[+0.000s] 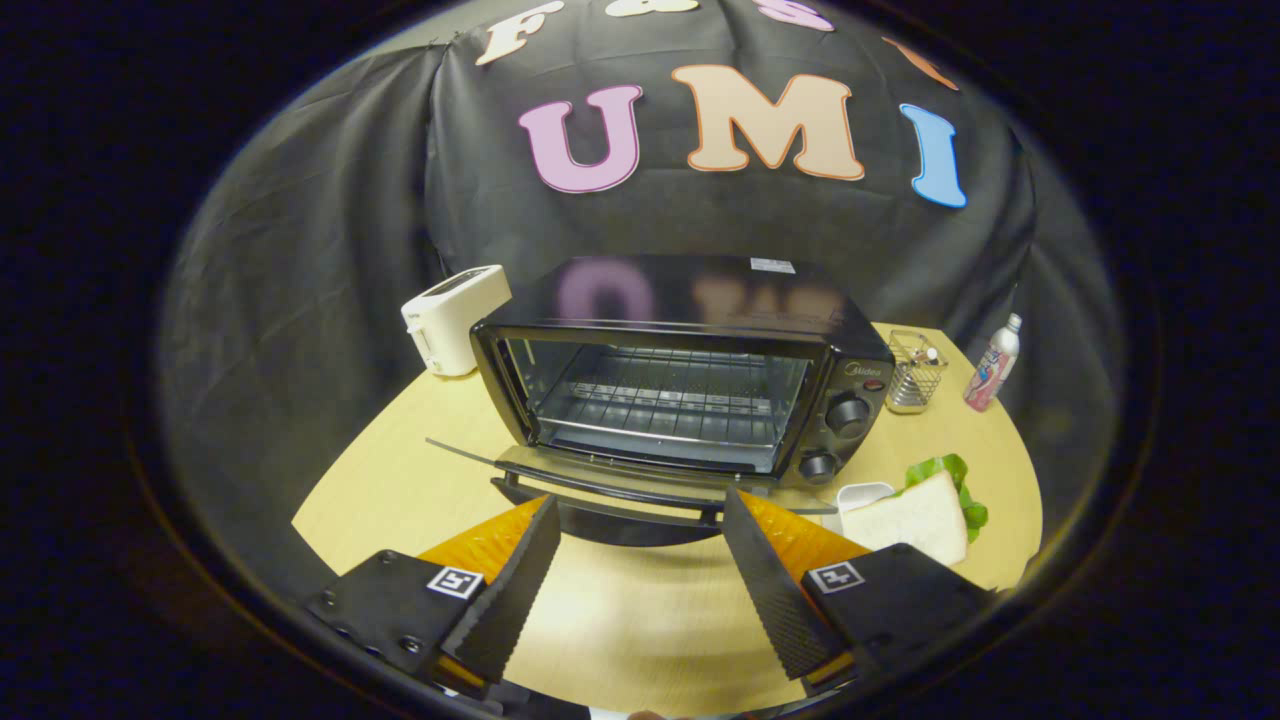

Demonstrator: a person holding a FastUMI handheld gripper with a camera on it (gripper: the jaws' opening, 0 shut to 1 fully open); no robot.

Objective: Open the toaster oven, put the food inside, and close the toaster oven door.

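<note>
A: Left to right, quick. White toaster [455,318] at about 10 o'clock from the oven, standing on the tabletop [400,480].

B: Then the toaster oven [680,380], dead ahead of the tool at 12 o'clock. Door [620,478] is dropped flat toward us, handle just beyond the fingertips. Wire rack [670,395] inside looks bare.

A: Tool [640,560] state?

B: Spread wide, nothing between the fingers, not touching the door as far as I can see.

A: Food?

B: Sandwich [915,518], bread slice with lettuce showing behind, on a white plate [862,494] at roughly 2 o'clock from the tool, just beside the oven's lower knob [818,466]. Beyond it, a wire basket [914,372] and a small bottle [992,364] at 1 o'clock.

A: So open step looks done, pick-up is next. Risks?

B: Soft bread: squeeze too hard and it crushes, too light and the lettuce slides out. Plate sits close to the open door, so swinging right could clip the door edge or the handle. Also, carrying the food in low could snag it on the door lip or rack front.
</note>
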